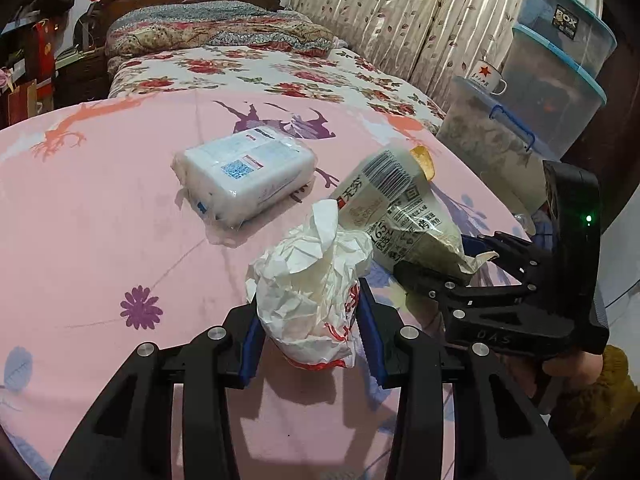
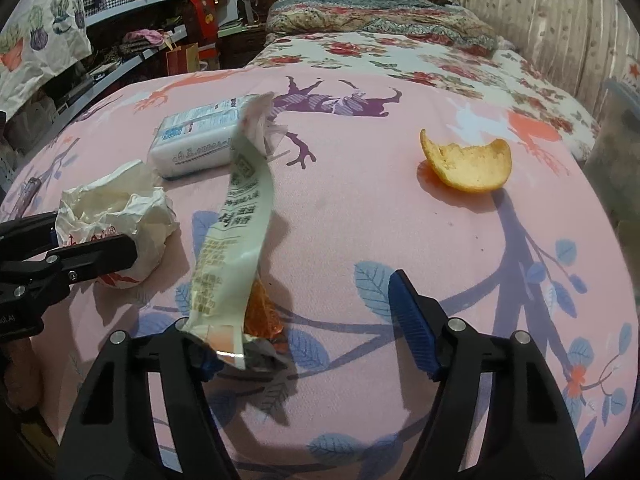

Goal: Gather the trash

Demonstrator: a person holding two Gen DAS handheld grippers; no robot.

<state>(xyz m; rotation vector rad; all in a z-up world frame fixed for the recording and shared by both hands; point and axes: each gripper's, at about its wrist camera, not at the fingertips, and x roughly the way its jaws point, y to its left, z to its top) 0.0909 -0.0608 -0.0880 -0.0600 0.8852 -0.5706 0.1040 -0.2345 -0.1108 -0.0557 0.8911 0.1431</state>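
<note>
A crumpled white paper wrapper [image 1: 308, 272] with red print sits on the pink bedsheet [image 1: 100, 220], and my left gripper [image 1: 310, 304] is shut on it, blue pads pressed into both sides. From the right wrist view the same wad [image 2: 116, 216] appears at far left in those black fingers. A pale green snack wrapper [image 2: 236, 232] stands up between the jaws of my right gripper [image 2: 296, 312], leaning against the left finger; the right finger stands well apart, so this gripper is open. A curled orange peel [image 2: 468, 164] lies farther back on the right.
A white tissue pack [image 1: 244, 176] lies mid-bed. Behind it are a floral quilt and pillows [image 1: 216, 32]. Stacked clear storage boxes [image 1: 560, 72] and a white mug [image 1: 486, 76] stand at the right edge. Cluttered shelves [image 2: 132, 40] line the left side.
</note>
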